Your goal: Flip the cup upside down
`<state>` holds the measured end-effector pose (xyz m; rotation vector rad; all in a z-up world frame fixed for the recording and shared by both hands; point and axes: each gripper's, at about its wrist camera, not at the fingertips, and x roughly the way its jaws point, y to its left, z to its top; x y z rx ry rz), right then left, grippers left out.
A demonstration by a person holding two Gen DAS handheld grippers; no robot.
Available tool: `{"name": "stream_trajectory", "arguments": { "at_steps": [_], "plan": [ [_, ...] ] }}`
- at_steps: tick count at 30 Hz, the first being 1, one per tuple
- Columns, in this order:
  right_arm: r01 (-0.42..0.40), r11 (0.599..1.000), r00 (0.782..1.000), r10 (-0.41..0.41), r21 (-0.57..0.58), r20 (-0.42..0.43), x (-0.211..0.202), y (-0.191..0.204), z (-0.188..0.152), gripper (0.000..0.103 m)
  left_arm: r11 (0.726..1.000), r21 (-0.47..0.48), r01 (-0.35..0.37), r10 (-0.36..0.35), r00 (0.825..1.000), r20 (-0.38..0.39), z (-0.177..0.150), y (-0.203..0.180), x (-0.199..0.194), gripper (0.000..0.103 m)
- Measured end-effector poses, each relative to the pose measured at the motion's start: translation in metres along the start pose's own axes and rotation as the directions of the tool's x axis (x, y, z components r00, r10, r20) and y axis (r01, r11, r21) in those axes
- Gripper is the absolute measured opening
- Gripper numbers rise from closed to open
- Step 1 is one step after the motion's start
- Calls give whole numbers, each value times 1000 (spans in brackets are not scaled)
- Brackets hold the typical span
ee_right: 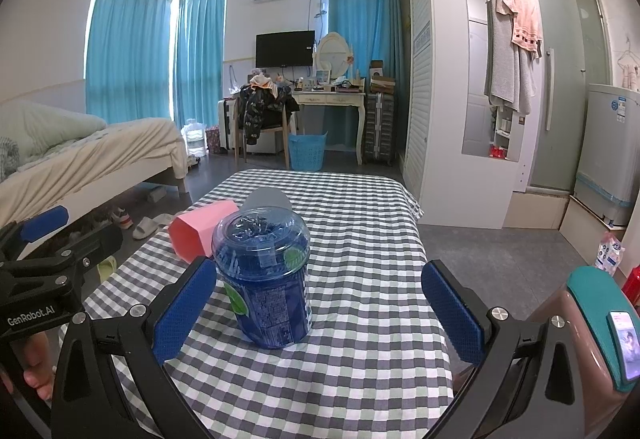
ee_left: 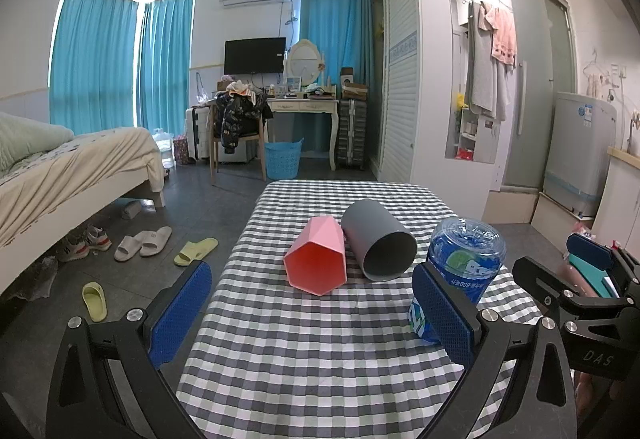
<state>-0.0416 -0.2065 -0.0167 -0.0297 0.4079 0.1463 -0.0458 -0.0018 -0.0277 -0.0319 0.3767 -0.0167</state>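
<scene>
A pink faceted cup (ee_left: 318,257) lies on its side on the checked tablecloth (ee_left: 304,339), mouth toward me. A grey round cup (ee_left: 379,241) lies on its side beside it, touching it. A blue transparent cup (ee_left: 464,263) with a printed label stands upside down at the right. My left gripper (ee_left: 316,311) is open and empty, just short of the lying cups. My right gripper (ee_right: 320,311) is open and the blue cup (ee_right: 264,279) stands between its pads, nearer the left pad. The pink cup (ee_right: 202,231) and grey cup (ee_right: 267,199) lie behind it.
The table's left edge drops to a tiled floor with slippers (ee_left: 142,242). A bed (ee_left: 72,167) stands at the left, a white wardrobe (ee_left: 432,79) at the right. A pink chair back with a phone (ee_right: 626,343) is at the far right.
</scene>
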Motion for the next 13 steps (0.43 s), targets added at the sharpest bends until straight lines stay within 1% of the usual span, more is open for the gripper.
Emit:
{"name": "stream_trajectory", "arguments": {
  "at_steps": [13],
  "plan": [
    [0,1000,1000,0,-2,-1,1,1,-1,103,1000,4,-3,3,1000,1,-1,1,0,103]
  ]
}}
